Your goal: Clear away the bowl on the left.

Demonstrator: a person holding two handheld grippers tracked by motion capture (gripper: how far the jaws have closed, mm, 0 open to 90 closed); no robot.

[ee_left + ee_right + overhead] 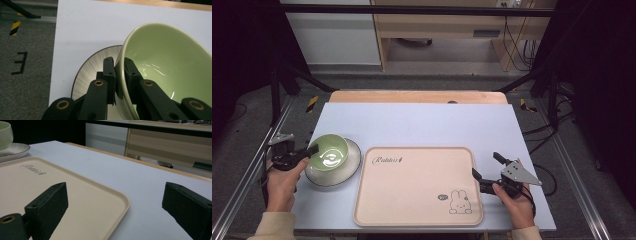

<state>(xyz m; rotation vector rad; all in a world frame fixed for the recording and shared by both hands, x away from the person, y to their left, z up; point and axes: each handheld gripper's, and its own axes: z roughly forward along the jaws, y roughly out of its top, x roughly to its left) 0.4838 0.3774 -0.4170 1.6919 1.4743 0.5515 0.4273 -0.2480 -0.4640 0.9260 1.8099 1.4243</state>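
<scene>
Green bowl (170,65) was pinched at its rim by the left gripper (119,65), tilted on the plate (353,165); right gripper (487,167) gaped wide. Lifting toward the tray (412,187) likely followed.

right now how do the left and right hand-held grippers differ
The left hand-held gripper is shut on the rim of the green bowl; the right hand-held gripper stands open, holding nothing. The left sits over the striped plate; the right straddles the beige tray at its edge. Both have black jaws.
</scene>
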